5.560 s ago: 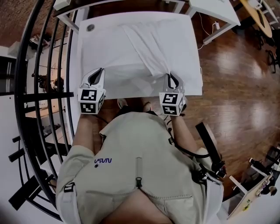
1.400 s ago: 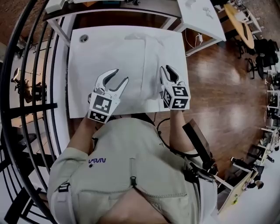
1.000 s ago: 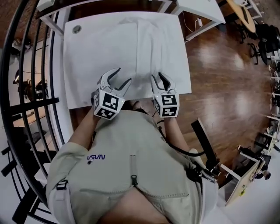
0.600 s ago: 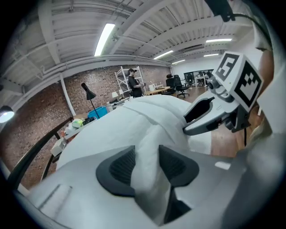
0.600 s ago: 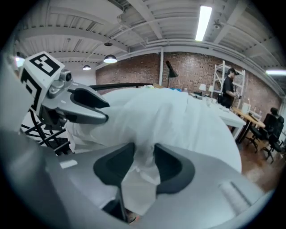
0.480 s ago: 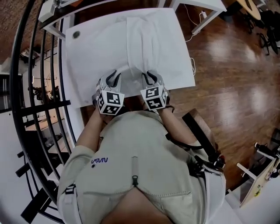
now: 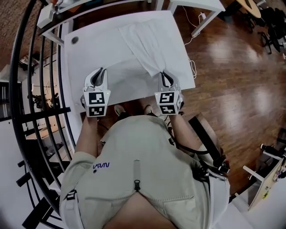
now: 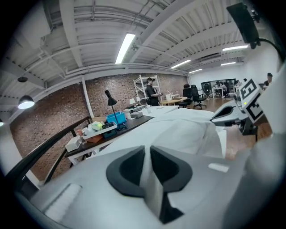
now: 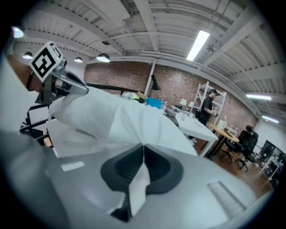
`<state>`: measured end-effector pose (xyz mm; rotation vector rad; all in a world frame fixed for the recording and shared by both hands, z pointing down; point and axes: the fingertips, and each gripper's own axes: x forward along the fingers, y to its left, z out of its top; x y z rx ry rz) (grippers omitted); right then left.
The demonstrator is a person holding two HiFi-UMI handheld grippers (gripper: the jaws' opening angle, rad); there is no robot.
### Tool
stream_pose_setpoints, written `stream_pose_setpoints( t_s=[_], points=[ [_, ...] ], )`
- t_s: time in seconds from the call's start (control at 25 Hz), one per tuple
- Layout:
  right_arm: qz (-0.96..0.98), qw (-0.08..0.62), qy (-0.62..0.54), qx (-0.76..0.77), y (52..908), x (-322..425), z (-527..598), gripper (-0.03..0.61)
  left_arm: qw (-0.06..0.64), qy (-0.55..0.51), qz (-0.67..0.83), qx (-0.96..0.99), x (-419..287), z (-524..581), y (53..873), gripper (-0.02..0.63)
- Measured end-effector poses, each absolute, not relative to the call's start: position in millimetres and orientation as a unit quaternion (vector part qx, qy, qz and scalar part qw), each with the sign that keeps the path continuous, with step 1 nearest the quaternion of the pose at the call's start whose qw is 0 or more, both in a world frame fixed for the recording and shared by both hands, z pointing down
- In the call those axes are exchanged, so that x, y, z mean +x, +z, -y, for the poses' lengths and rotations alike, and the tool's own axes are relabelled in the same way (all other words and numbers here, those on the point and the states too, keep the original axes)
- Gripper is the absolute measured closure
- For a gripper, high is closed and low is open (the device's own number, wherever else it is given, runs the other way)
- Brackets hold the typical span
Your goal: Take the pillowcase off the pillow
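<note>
A white pillowcase (image 7: pixel 142 44) with the pillow lies on the white table (image 7: pixel 85 53); I cannot tell cloth from pillow in the head view. My left gripper (image 7: pixel 98 71) is at the near left edge and its jaws have just been closing. In the left gripper view a strip of white pillowcase cloth (image 8: pixel 154 197) is pinched between them. My right gripper (image 7: pixel 165 74) is at the near right corner; its jaws have also just closed, on a fold of the pillowcase (image 9: pixel 139 185). The cloth (image 9: pixel 111 118) billows between both grippers.
A black railing (image 7: pixel 27 89) runs along the left of the table. Wooden floor (image 7: pixel 232 67) lies to the right, with a second white table (image 7: pixel 196 4) and a cable (image 7: pixel 193 67) near the far corner. A cluttered side table (image 8: pixel 105 127) stands beyond.
Both grippers have moved apart from the middle of the near edge, left one leftward, right one rightward. Their jaws went from open to shut on the white cloth.
</note>
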<state>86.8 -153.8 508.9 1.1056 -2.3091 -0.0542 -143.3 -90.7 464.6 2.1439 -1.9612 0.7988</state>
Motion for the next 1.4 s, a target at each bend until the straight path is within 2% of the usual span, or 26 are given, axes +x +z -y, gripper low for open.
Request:
stream_pose_setpoints(
  t_s=[0.16,0.32,0.44,0.8,0.88,1.04,1.28,1.4],
  points=[
    [0.837,0.319,-0.002,0.445,531,128,165,0.568,0.094,0.257,0.649,0.71,-146,79,478,0.569],
    [0.827,0.35,0.048,0.437,574,137,154,0.568,0.133,0.264,0.637,0.712,-129,61,517,0.574],
    [0.827,0.349,0.086,0.433,593,141,147,0.568,0.147,0.271,0.631,0.712,-120,51,539,0.568],
    [0.858,0.315,0.115,0.389,575,139,138,0.544,0.125,0.283,0.647,0.697,-110,57,527,0.524],
    [0.87,0.298,0.119,0.374,562,136,134,0.518,0.131,0.266,0.652,0.697,-107,57,517,0.507],
    [0.899,0.241,0.11,0.349,518,126,130,0.517,0.14,0.222,0.666,0.699,-103,61,489,0.492],
    [0.914,0.195,0.07,0.349,467,108,162,0.517,0.106,0.175,0.663,0.721,-100,90,442,0.492],
    [0.908,0.194,0.061,0.366,451,99,180,0.515,0.109,0.19,0.628,0.746,-100,116,442,0.436]
  ],
)
